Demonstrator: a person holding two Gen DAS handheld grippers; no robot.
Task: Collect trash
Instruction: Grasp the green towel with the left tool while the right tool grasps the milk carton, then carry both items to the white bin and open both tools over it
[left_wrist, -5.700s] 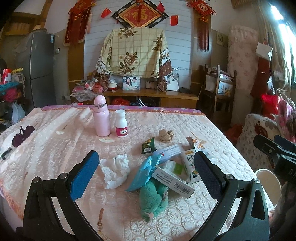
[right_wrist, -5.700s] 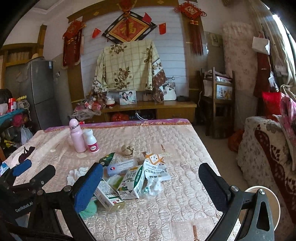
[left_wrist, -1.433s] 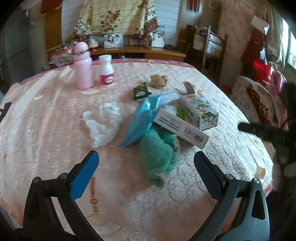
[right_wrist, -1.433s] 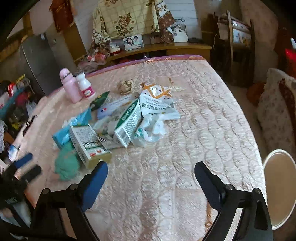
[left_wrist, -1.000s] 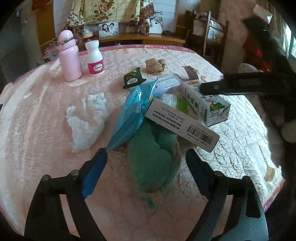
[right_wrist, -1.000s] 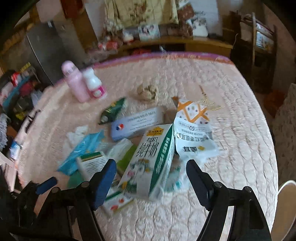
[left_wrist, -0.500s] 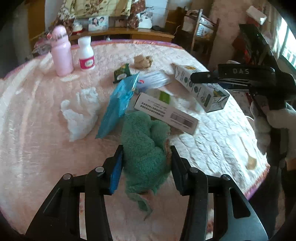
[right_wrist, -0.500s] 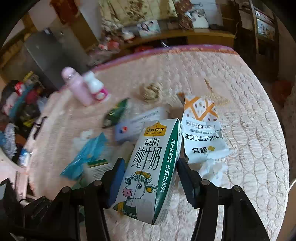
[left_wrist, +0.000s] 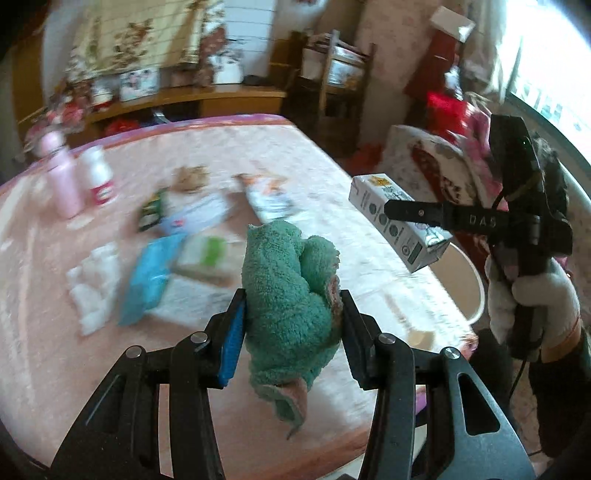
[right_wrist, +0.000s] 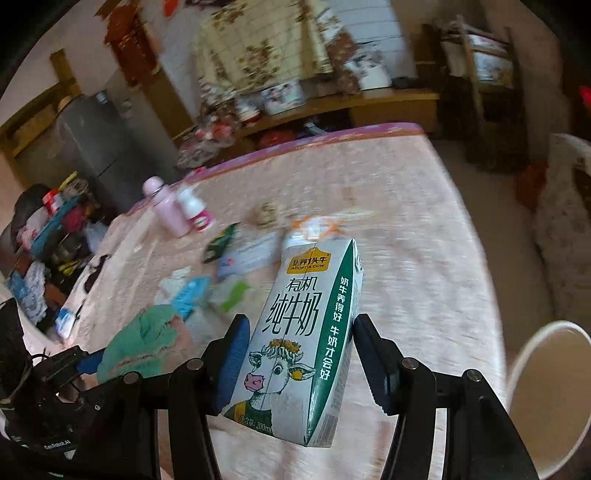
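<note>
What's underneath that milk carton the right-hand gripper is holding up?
The milk carton is clamped in the right gripper clear of the pink quilted table, which shows beneath it. The carton hides the patch directly behind it and part of the orange-patterned packet.

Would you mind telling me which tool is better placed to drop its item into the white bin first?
Right. The right tool grips the milk carton beside the white bin; the left tool, gripping the green cloth, sits farther away.

Towel (left_wrist: 291, 291) between left tongs (left_wrist: 291, 339); carton (right_wrist: 303, 332) between right tongs (right_wrist: 299, 365), above bed (right_wrist: 424, 258).
</note>
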